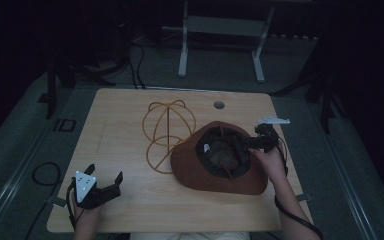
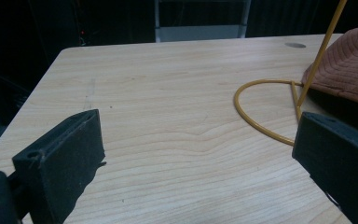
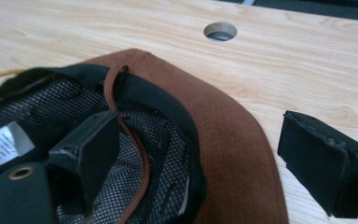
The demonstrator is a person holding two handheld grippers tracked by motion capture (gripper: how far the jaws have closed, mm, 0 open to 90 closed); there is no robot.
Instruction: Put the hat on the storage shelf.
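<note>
Two grippers work our wooden table [image 1: 130, 200]. Largest, the brown hat [image 1: 220, 172] lies crown-down at centre right, beside the yellow wire stand [image 1: 167, 132]. Our right gripper [image 1: 254, 142] straddles its far-right brim, jaws spread, one inside. Our left gripper [image 1: 105, 181] rests spread at lower left, well apart.

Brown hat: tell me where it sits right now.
In the high view the brown hat lies upside down on the table's right half, beside the yellow wire stand, with the right gripper astride its brim.
</note>
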